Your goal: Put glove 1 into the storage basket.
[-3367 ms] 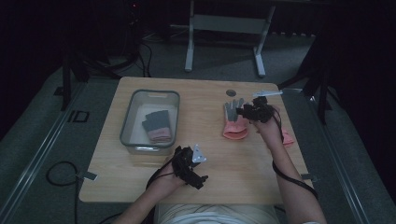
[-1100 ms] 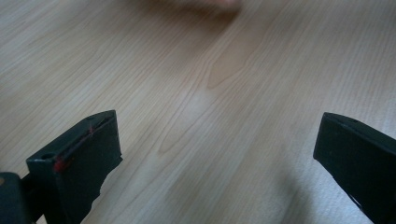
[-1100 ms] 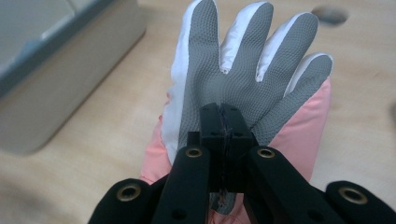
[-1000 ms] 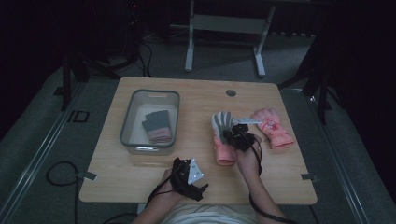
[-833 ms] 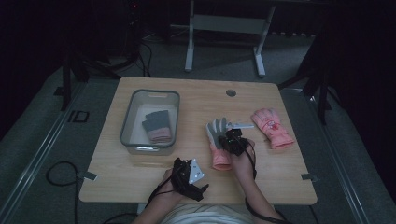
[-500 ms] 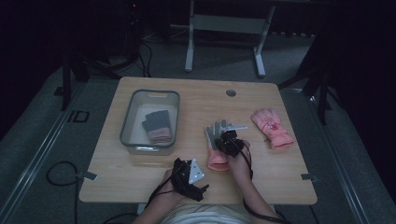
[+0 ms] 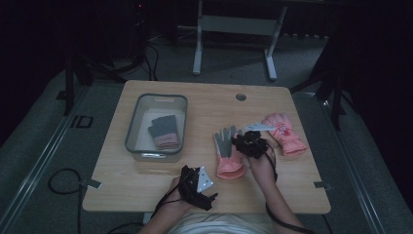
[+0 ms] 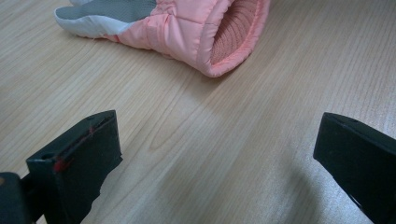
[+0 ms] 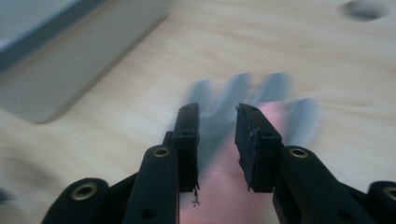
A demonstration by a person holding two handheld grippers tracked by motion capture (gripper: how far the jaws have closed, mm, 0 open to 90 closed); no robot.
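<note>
A pink glove with a grey palm (image 7: 228,155) lies flat in the middle of the table, fingers pointing away from me. My right gripper (image 7: 249,142) hovers at its right edge. In the right gripper view, my right gripper (image 9: 218,112) has just been opening its jaws; they stand a little apart over the blurred glove (image 9: 261,93) without pressing on it. A second pink glove (image 7: 285,132) lies to the right. My left gripper (image 7: 197,185) rests near the front edge, open and holding nothing. In the left gripper view, the left gripper (image 8: 217,126) points at the glove's cuff (image 8: 224,32).
A grey bin (image 7: 134,131) stands on the left half of the table with another grey and pink glove (image 7: 163,131) inside; its wall (image 9: 70,60) is close on the left in the right gripper view. A round hole (image 7: 240,96) sits near the far edge.
The right gripper pulled the grey-palmed glove a little toward me, then parted its jaws and let it go on the table. The left gripper has kept still.
</note>
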